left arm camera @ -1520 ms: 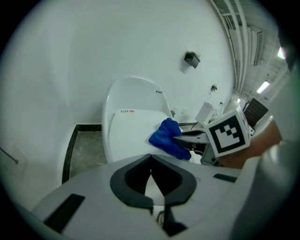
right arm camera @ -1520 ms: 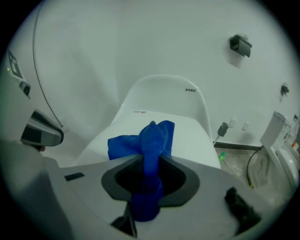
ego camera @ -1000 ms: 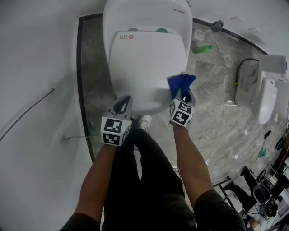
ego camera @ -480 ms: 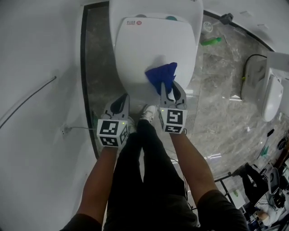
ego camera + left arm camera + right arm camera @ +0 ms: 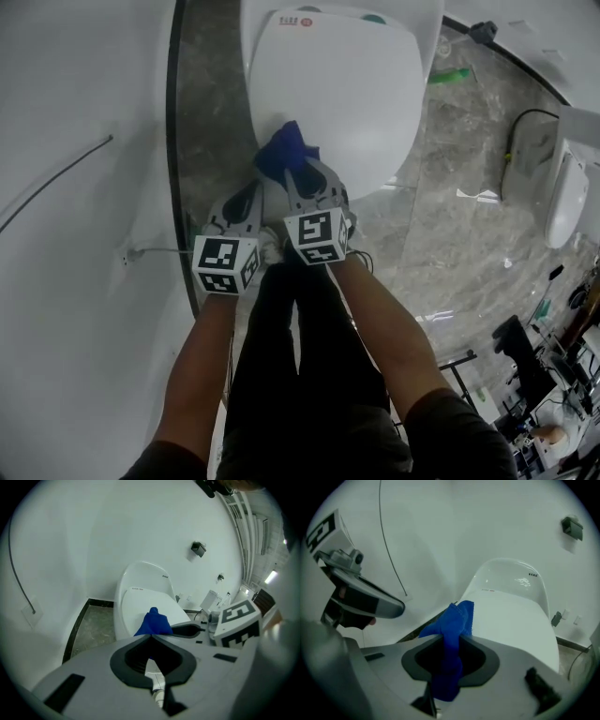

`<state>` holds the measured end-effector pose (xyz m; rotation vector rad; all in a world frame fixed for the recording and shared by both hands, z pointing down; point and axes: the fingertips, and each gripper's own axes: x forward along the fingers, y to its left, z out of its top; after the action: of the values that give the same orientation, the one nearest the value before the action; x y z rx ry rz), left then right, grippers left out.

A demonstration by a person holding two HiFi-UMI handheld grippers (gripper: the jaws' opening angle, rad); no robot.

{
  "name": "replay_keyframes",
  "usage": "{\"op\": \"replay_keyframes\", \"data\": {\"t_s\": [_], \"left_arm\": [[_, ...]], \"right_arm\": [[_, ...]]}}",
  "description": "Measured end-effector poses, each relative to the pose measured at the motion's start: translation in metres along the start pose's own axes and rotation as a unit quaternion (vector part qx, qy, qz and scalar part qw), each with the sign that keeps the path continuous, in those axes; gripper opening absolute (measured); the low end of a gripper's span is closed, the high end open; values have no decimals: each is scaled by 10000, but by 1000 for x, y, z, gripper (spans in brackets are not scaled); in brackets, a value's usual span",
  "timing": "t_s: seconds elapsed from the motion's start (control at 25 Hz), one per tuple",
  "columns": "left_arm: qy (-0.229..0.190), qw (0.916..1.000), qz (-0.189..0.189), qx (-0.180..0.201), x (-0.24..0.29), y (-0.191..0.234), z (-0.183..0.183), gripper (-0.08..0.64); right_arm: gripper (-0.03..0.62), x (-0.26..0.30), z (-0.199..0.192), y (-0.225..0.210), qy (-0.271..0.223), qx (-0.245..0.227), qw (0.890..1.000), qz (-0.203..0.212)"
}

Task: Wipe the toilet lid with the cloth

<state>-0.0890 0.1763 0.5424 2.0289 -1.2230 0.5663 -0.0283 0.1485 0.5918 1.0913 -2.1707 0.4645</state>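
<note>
The toilet lid (image 5: 342, 103) is shut and lies flat under the person, and the blue cloth (image 5: 286, 150) sits right at its near-left corner, at the very rim. The right hand-held gripper (image 5: 298, 171) has its jaws clamped on that cloth. From its own view the fabric runs bunched through the jaws, and only a short tuft pokes out ahead onto the white plastic.

The first worry is that short tuft. Pressed low at this slant, the hard jaw tips rather than the fabric could meet the lid and scrape it.

The second is the edge. The cloth is so near the lid's corner that a little more travel the same way would likely take it off the lid and down toward the marble floor (image 5: 441, 187), wiping nothing.

The left hand-held gripper (image 5: 253, 190) hangs just beside the right one, jaws together and empty, off the lid's front-left edge. With the two this close, a sweep toward that side could knock them together and loosen the grip. The far half of the lid lies bare and well apart from the cloth.
</note>
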Motion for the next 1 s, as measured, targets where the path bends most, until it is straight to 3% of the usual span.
{"op": "replay_keyframes", "data": {"t_s": [0.24, 0.4, 0.6, 0.8, 1.0], "left_arm": [[61, 10000, 15, 31, -6, 2, -15, 11], [-112, 9999, 8, 121, -6, -8, 1, 11], [-103, 9994, -226, 251, 0, -27, 4, 11], [-15, 9990, -393, 210, 2, -44, -9, 11], [142, 9980, -486, 380, -3, -55, -23, 11]], "right_arm": [[89, 1, -14, -6, -131, -96, 9997, -185], [89, -16, -27, -26, -321, 353, 9975, -525], [89, -35, -42, -47, -571, 821, 9931, -614], [89, -61, -74, -86, -589, 1284, 9830, -1171], [89, -87, -114, -128, -518, 1866, 9655, -1743]]}}
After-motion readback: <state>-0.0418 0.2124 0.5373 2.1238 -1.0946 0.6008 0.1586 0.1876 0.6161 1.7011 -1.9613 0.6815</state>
